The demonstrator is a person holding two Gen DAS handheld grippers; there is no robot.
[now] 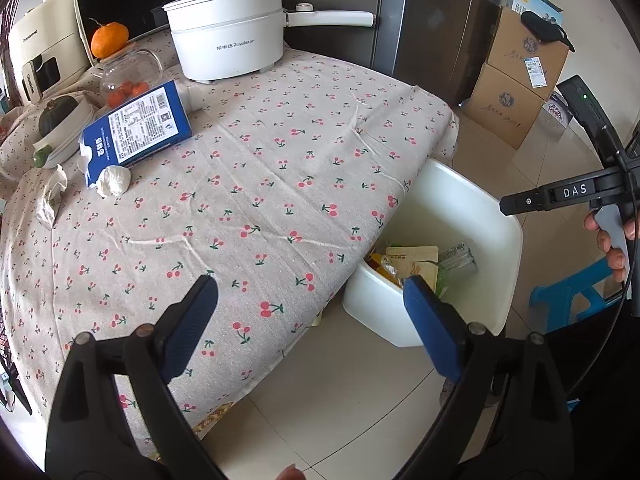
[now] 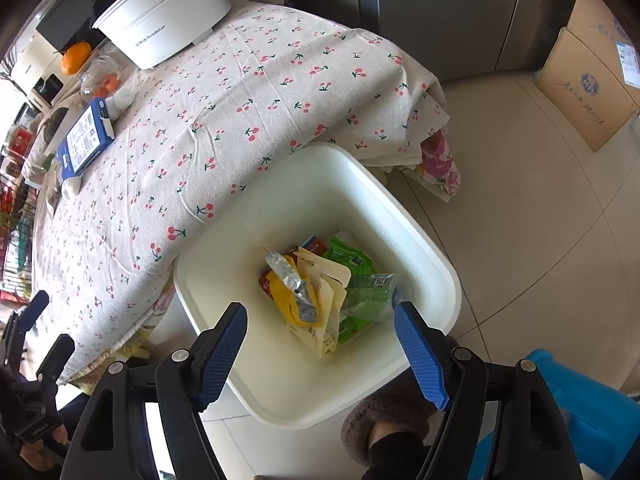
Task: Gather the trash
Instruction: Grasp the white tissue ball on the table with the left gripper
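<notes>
the surface (image 1: 280,168), draped in a cherry-print cloth, is filling most of both views. the white bin (image 2: 424,240) is sitting on the floor tiles just beside the surface's edge, partly tucked under the overhanging cloth, and it is holding a heap of wrappers (image 2: 320,296): yellow, green, cream and a crumpled silver one. a white pot (image 1: 228,36) with a long handle is standing at the far end of the surface. a blue carton (image 1: 136,128) is lying flat near the far left edge, and a crumpled white tissue (image 1: 115,181) is touching its near corner. an orange (image 1: 109,39) is resting on top of a glass jar (image 1: 128,76) behind the carton.

the left claw (image 1: 312,320) is hanging wide open and gripping nothing, spanning the surface's edge and the bin's rim. the right claw (image 2: 320,344) is hovering directly above the bin, jaws spread wide and holding nothing.
</notes>
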